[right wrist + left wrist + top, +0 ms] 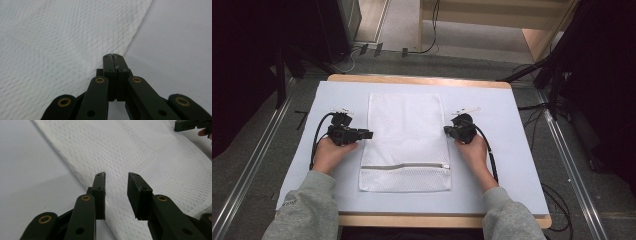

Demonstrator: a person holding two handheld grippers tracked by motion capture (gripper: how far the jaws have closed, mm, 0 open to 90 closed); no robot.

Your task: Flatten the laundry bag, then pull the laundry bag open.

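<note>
A white rectangular mesh laundry bag (406, 142) with a grey zip lies flat on the pale blue worktop (517, 165). The left gripper (116, 178), jaws spread, sits over its edge. The right gripper (114, 57) is pressed together at the opposite edge; whether it pinches mesh is unclear.

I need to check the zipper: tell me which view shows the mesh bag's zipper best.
The high view: the zipper runs across the mesh bag near its close end. The left and right gripper views show mesh fabric and an edge, with no zipper visible there.
</note>
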